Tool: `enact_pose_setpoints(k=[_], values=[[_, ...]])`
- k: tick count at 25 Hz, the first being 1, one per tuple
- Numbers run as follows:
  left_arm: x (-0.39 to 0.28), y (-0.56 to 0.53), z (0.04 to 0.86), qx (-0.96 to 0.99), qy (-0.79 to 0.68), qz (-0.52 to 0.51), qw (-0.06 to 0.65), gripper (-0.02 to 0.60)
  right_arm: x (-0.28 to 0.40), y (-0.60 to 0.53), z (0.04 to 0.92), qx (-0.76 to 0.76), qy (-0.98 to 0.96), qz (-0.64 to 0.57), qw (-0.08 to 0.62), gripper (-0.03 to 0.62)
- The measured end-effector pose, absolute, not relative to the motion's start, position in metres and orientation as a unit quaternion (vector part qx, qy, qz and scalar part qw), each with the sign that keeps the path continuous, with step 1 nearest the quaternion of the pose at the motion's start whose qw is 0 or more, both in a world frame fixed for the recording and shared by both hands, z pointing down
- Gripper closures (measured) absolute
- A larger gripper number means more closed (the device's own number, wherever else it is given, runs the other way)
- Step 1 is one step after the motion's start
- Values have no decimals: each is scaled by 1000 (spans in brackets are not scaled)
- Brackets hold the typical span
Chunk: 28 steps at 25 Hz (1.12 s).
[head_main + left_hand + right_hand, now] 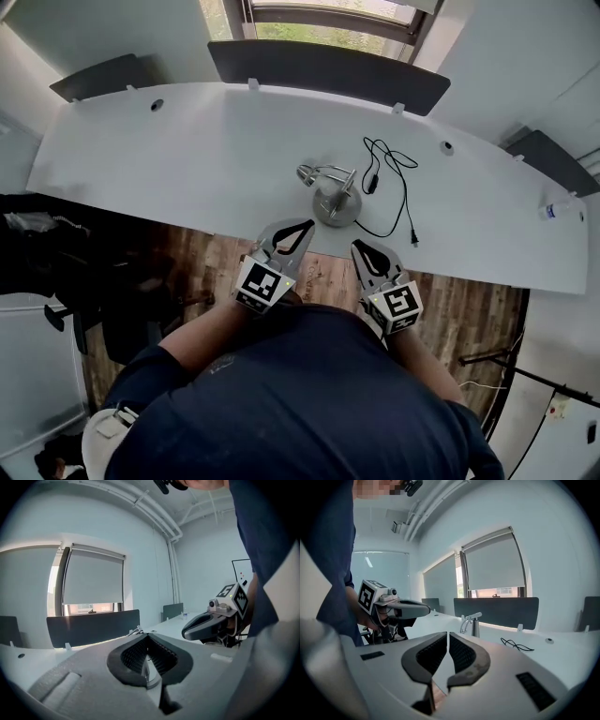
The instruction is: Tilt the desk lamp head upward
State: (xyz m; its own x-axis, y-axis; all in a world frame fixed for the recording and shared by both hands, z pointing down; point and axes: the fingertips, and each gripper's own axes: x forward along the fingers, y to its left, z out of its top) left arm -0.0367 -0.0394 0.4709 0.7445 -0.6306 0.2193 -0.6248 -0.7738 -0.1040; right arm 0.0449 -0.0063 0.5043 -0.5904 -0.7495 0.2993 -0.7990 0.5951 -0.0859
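Holding the left gripper (289,234) and the right gripper (367,255) side by side at the near edge of the white surface (187,159), you have both pairs of jaws pressed together with nothing between them. The desk lamp (335,194) stands just beyond them, close to that edge and apart from both grippers. Its round base sits on the surface, and in the head view its head (308,173) reaches out to the left. In your right gripper view the lamp shows ahead and slightly right of the closed jaws. Its black cord (394,178) loops across the surface to the lamp's right, ending in a plug (413,240). A bottle (561,207) lies far off at the right end.
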Motion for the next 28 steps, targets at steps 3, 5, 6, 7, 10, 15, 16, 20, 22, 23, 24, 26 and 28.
enact_pose_setpoints(k=[3, 5, 6, 7, 10, 15, 16, 20, 22, 23, 24, 26, 28], values=[[-39, -66, 476, -940, 314, -131, 25, 575, 42, -31, 511, 458, -872, 109, 133, 580], [-40, -80, 481, -945, 299, -131, 26, 575, 41, -45, 516, 471, -864, 109, 143, 580], [-40, -86, 483, -946, 292, -136, 29, 575, 41, -51, 518, 477, -860, 109, 147, 580], [-41, -91, 486, -947, 287, -141, 32, 575, 41, -57, 521, 483, -855, 110, 150, 580], [-40, -106, 497, -947, 284, -143, 34, 575, 44, -72, 530, 492, -849, 115, 158, 580], [-34, -125, 509, -941, 299, -156, 33, 575, 49, -89, 545, 471, -857, 121, 170, 576], [-33, -128, 512, -939, 303, -157, 31, 575, 51, -92, 548, 466, -859, 121, 172, 574], [-31, -142, 522, -929, 325, -175, 34, 575, 56, -104, 559, 444, -869, 123, 181, 549], [-29, -146, 528, -924, 329, -192, 37, 574, 60, -109, 564, 435, -872, 125, 188, 532], [-27, -147, 532, -922, 329, -201, 37, 574, 61, -111, 567, 431, -873, 125, 192, 520], [-26, -149, 536, -920, 329, -209, 39, 574, 63, -114, 569, 427, -874, 124, 196, 509], [-24, -152, 545, -915, 331, -225, 46, 574, 64, -119, 574, 420, -876, 124, 201, 489], [-23, -156, 554, -909, 335, -241, 51, 573, 66, -124, 579, 414, -878, 126, 205, 472]])
